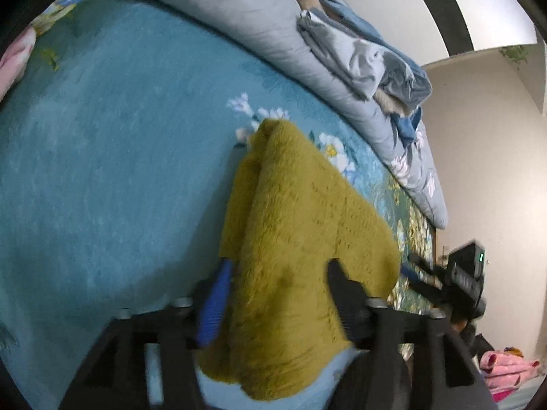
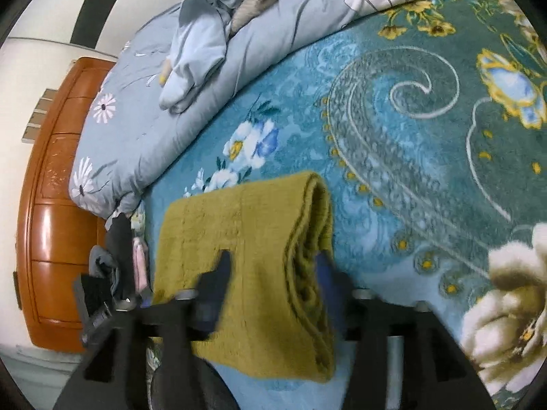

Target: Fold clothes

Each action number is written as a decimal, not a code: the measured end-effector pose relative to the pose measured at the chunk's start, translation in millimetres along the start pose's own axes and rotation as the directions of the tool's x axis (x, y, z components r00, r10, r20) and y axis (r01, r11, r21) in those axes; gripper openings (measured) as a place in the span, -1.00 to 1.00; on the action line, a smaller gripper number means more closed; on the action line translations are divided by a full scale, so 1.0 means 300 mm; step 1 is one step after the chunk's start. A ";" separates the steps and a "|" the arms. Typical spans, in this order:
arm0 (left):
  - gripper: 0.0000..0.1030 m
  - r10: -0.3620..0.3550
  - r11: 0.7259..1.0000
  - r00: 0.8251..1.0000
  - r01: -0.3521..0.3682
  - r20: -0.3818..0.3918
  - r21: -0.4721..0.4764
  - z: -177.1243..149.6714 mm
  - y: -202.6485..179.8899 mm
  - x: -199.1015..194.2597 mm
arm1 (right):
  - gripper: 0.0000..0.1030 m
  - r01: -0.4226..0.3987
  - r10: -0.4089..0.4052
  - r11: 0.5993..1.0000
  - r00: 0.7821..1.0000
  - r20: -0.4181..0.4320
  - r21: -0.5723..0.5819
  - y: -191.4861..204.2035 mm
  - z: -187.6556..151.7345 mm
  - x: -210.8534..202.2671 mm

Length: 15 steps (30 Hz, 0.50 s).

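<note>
An olive-green fuzzy garment (image 1: pixel 294 239) hangs bunched between the fingers of my left gripper (image 1: pixel 280 266), which is shut on it above the blue floral bedspread (image 1: pixel 102 171). In the right wrist view the same olive garment (image 2: pixel 246 256) lies folded in several layers, and my right gripper (image 2: pixel 273 263) is shut on its other end. The right gripper (image 1: pixel 454 280) also shows at the right edge of the left wrist view. The left gripper (image 2: pixel 106 294) shows at the lower left of the right wrist view.
A grey-blue floral quilt (image 2: pixel 164 102) is heaped along the far side of the bed, with crumpled grey-blue clothes (image 1: pixel 369 58) on top. A wooden headboard (image 2: pixel 58 205) stands at the left. Pink clothes (image 1: pixel 506 372) lie at the lower right.
</note>
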<state>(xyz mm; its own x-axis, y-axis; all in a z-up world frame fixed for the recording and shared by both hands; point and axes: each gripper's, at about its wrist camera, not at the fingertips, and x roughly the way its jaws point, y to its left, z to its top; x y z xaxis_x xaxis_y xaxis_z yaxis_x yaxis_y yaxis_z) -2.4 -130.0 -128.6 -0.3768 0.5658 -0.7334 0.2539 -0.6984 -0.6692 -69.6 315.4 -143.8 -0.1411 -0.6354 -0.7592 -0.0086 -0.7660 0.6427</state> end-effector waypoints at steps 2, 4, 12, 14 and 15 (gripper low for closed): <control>0.33 0.003 1.000 1.000 -0.003 -0.007 0.005 0.023 -0.001 0.014 | 0.14 0.003 -0.003 1.000 1.000 -0.021 0.003 -0.014 -0.025 0.013; 0.34 0.015 1.000 1.000 -0.015 -0.026 0.010 0.042 -0.002 0.052 | 0.14 0.013 -0.013 1.000 0.999 -0.039 0.013 -0.035 -0.049 0.035; 0.34 0.025 1.000 0.996 -0.026 -0.090 -0.008 0.053 0.023 0.176 | 0.14 -0.057 0.068 0.984 0.996 -0.058 0.169 -0.117 -0.070 0.145; 0.33 0.010 1.000 0.997 -0.012 -0.077 -0.027 0.046 0.034 0.179 | 0.20 -0.063 0.073 0.983 0.996 -0.048 0.175 -0.116 -0.066 0.165; 0.30 0.003 0.999 0.997 -0.005 -0.071 -0.037 0.042 0.039 0.180 | 0.21 -0.064 0.072 0.983 0.996 -0.043 0.175 -0.116 -0.064 0.173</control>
<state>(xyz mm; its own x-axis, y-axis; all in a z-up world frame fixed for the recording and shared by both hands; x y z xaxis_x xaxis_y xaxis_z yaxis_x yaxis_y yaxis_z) -31.1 -113.3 -174.6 -0.3122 0.5936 -0.7417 0.2883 -0.6847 -0.6693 -57.5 307.1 -207.4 -0.0988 -0.6926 -0.7145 -0.1725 -0.6953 0.6978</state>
